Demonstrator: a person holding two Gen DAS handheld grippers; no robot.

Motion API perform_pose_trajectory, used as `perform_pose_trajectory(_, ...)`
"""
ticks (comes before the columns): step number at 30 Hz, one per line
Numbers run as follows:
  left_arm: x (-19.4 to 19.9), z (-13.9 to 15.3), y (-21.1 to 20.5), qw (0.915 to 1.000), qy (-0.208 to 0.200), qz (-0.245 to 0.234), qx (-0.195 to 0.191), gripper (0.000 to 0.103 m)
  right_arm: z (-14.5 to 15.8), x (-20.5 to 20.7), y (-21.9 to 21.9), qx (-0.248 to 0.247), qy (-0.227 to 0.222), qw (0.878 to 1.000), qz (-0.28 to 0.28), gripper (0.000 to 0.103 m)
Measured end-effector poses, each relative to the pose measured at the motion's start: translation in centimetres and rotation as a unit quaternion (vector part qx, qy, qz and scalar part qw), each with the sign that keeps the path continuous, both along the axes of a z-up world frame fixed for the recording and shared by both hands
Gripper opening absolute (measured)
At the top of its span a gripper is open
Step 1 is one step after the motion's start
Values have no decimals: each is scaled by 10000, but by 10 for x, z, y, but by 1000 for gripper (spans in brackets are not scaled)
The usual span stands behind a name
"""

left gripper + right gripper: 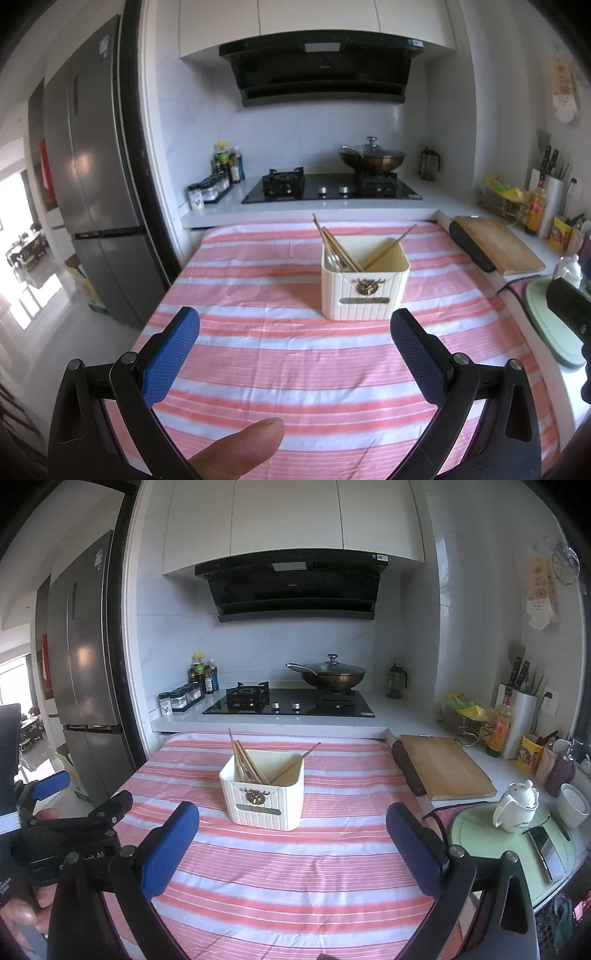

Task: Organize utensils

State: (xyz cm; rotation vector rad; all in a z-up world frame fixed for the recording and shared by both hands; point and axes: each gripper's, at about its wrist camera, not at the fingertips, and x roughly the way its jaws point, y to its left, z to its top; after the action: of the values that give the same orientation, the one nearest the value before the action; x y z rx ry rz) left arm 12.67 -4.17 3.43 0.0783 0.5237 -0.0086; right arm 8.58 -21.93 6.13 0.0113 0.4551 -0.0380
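A cream ribbed utensil holder (364, 293) (264, 797) stands on the pink-and-white striped cloth (295, 369) (295, 867). Several wooden chopsticks (338, 245) (251, 760) stand in it, and a metal utensil lies among them in the left wrist view. My left gripper (295, 325) is open and empty, above the cloth in front of the holder and a little to its left. My right gripper (293, 819) is open and empty, in front of the holder. The left gripper also shows at the left edge of the right wrist view (51, 786).
A gas hob (332, 186) with a lidded wok (371, 157) stands behind the cloth. A wooden cutting board (443, 768), a green tray (480, 834) with a white teapot (515, 806), bottles and a knife block (521, 705) line the right counter. A fridge (99, 177) stands left.
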Motion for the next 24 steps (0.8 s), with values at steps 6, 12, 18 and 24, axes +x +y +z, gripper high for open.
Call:
perform_pose_trajectory(6,-1,-2,-1,10000,-35,27,50,103,-3,4,-1,-35,50,9999,-79,103)
perform_pose_trajectory(12,0,-3,-1,10000,-1,23,35,103,-4,4,1,-127,28,9999,-103,103)
perform_pose_trajectory(18,-1,-3,-2,10000,-23,16,48,103,-5,4,2,-146,25,9998,-125,103)
perform_pose_trajectory(24,-2,-3,-1,10000,-19,28,41,103,-5,5,2,-170,46,9997,-152,103)
